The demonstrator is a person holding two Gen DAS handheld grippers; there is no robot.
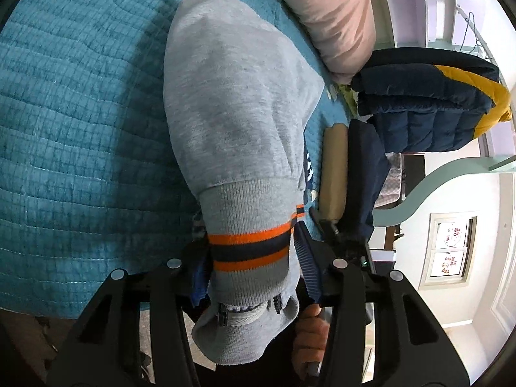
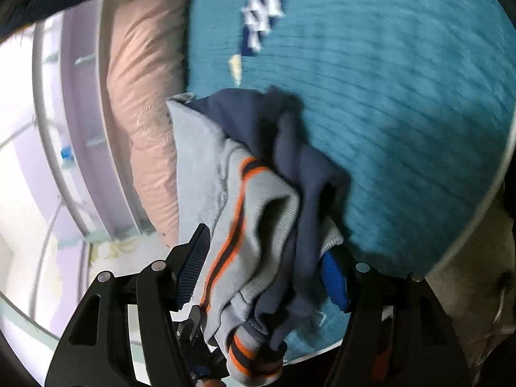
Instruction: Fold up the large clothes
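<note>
Right, you're over the teal bedspread (image 1: 80, 122), pink pillow (image 1: 335, 22) at its edge and a folded navy-and-yellow puffer jacket (image 1: 429, 106) stacked beyond it. The grey sweatshirt (image 1: 232, 96) is off the bed, hanging between your two tools, not laid flat. Looks like the pick-up and spread step, before any fold is made.

Left gripper (image 1: 254, 254): fingers clamped on the ribbed hem with the orange and navy stripes (image 1: 248, 245), body of the sweatshirt draping away over the bed.

Right gripper (image 2: 261, 277): closed on a bunched wad of grey and navy fabric, striped band (image 2: 225, 235) caught in the grip. Right view is blurred, so which part you hold there is unclear.

Next move, my read: pull the two grips apart to shake out the bunch, then lower it flat onto the bedspread. The right-hand wad likely needs a regrip on a single edge.
</note>
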